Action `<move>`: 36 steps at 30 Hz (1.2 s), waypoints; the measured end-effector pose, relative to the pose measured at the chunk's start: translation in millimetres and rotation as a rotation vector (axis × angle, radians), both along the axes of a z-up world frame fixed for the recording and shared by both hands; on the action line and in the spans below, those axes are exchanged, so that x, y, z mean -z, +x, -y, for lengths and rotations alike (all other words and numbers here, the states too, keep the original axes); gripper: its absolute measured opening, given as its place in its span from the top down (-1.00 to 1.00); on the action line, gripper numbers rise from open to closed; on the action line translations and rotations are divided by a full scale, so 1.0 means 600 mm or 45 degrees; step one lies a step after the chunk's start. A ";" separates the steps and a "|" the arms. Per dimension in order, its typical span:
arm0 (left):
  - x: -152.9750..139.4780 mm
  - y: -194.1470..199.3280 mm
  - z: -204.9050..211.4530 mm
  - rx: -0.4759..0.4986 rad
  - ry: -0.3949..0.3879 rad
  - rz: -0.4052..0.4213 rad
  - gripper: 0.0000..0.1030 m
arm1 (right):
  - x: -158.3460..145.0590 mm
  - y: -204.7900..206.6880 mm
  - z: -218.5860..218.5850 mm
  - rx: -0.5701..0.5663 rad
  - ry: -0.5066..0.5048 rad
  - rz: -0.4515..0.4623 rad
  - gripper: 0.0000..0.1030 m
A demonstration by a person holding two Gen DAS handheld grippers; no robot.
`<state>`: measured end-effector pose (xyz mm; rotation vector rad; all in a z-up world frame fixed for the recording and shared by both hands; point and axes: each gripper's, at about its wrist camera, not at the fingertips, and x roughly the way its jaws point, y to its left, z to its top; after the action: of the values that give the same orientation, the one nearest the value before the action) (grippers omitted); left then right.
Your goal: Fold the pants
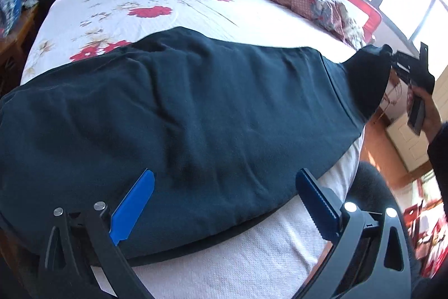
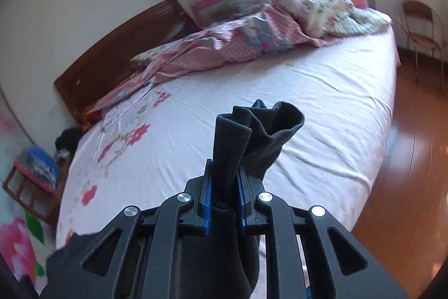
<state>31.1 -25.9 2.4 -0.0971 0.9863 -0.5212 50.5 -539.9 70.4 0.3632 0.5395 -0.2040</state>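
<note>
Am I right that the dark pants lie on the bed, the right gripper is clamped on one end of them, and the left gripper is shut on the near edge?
Not quite. The left gripper is open: in the left wrist view its blue fingers stand wide apart over the pants, holding nothing. The rest holds: the pants lie on the bed, and the right gripper is clamped on one end.

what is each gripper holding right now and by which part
The right gripper is shut on the dark pants, pinching a bunched end with a stitched hem. The left gripper is open, holding nothing.
</note>
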 end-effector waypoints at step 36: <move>-0.018 -0.035 -0.246 -0.522 -0.281 -0.056 -0.96 | 0.101 -0.081 -0.554 -0.872 -0.764 -0.158 -0.23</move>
<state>9.9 121.8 13.0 -0.4992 0.9177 -0.2490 1.6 -207.8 9.9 -0.4261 0.6660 0.2769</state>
